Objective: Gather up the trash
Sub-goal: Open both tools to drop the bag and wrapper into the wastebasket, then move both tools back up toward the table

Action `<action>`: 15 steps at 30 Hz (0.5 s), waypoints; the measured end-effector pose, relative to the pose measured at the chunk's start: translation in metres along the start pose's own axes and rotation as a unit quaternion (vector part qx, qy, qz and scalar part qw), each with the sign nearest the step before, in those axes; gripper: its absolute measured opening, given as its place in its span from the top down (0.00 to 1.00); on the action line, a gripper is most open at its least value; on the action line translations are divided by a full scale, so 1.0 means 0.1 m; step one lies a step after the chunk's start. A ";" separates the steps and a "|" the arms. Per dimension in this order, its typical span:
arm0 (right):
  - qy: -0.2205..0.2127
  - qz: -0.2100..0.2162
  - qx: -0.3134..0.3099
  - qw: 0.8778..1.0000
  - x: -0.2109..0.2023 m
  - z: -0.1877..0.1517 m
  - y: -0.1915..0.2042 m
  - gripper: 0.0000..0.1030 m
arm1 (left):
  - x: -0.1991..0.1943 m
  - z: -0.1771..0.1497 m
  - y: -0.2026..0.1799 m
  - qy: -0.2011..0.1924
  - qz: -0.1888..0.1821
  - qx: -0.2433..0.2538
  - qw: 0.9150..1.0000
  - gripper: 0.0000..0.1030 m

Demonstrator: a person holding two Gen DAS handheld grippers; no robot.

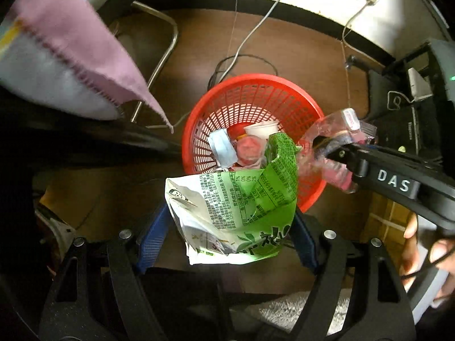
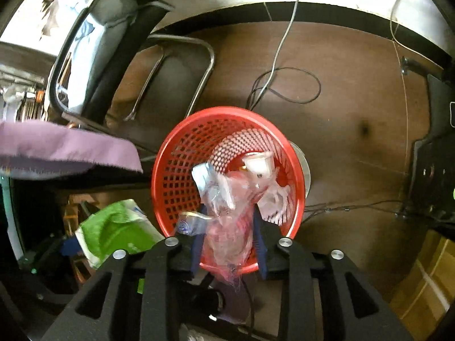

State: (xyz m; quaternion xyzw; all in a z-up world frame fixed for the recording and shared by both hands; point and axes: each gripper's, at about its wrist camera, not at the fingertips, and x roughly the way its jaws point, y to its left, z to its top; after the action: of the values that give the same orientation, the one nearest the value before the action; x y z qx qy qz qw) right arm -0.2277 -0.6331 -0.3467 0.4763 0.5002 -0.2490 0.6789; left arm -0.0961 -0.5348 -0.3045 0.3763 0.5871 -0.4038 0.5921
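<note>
At the bottom of the left wrist view, the left gripper [image 1: 227, 227] stands wide with a crumpled green-and-white packet [image 1: 236, 213] filling the space between its blue fingers [image 1: 153, 236]; the packet's sides appear to touch both pads, so I read it as held, with its top flap leaning over the near rim of the red basket [image 1: 199, 130] in the centre of the frame. To the right of that view the right gripper [image 1: 324, 147] reaches in from the lower right, a person's hand [image 1: 412, 244] on its handle. In the right wrist view, at bottom centre, the right gripper [image 2: 230, 241] has a clear pinkish plastic wrapper [image 2: 230, 227] between its blue fingers [image 2: 199, 244], hanging over the near rim of the basket; whether the pads press it is hard to tell, since the film is see-through. Deeper in the basket lie a blue face mask [image 1: 221, 149] and a white cup [image 1: 261, 129]. Beyond, in the upper half, cables [image 2: 284, 85] trail across the brown floor [image 2: 355, 99]. The risk, as I judge it, is a miss: the green packet sits mostly outside the rim and could slide down to the floor if let go here, and the limp wrapper could cling to a pad or drape over the edge.
</note>
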 end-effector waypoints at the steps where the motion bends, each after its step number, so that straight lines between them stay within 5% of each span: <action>1: -0.002 0.000 0.005 1.000 0.00 0.02 0.00 0.65 | 0.01 0.00 0.00 0.001 -0.001 0.001 1.000 0.25; 15: -0.025 -0.002 0.011 1.000 -0.19 0.06 -0.05 0.51 | -0.17 -0.07 0.04 -0.010 -0.004 -0.012 1.000 0.18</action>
State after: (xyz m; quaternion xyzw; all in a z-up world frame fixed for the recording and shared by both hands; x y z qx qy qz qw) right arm -0.2360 -0.6426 -0.3310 0.4761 0.4810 -0.2678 0.6858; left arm -0.0947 -0.5259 -0.2880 0.3629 0.5878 -0.4023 0.6008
